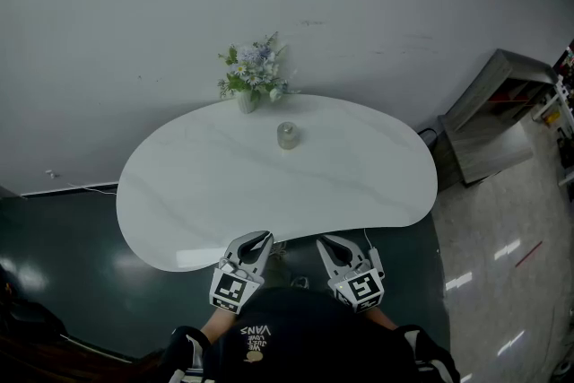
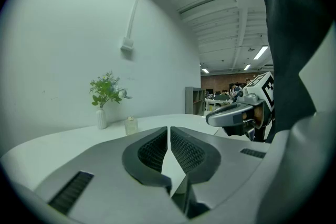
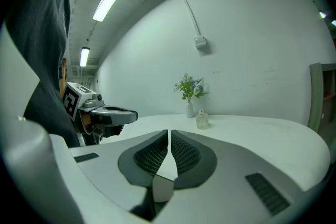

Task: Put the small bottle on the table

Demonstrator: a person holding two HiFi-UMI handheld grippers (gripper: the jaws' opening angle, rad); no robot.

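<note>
Bottle (image 1: 288, 135): stood upright on the table (image 1: 359, 179), toward the far edge, near the vase of flowers (image 1: 248, 85) but not touching it.
Left gripper (image 2: 168, 132): jaws pressed together, nothing between them; held at the table's near edge, well apart from the bottle.
Right gripper (image 3: 169, 135): jaws pressed together, nothing pinched; held beside the left gripper, with the bottle well ahead of the tips.

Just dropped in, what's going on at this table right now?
A person holds the left gripper and right gripper side by side at the near edge of the white kidney-shaped table, both shut and empty. The small clear glass bottle stands upright toward its far side, near the white vase of flowers, touched by neither gripper.
</note>
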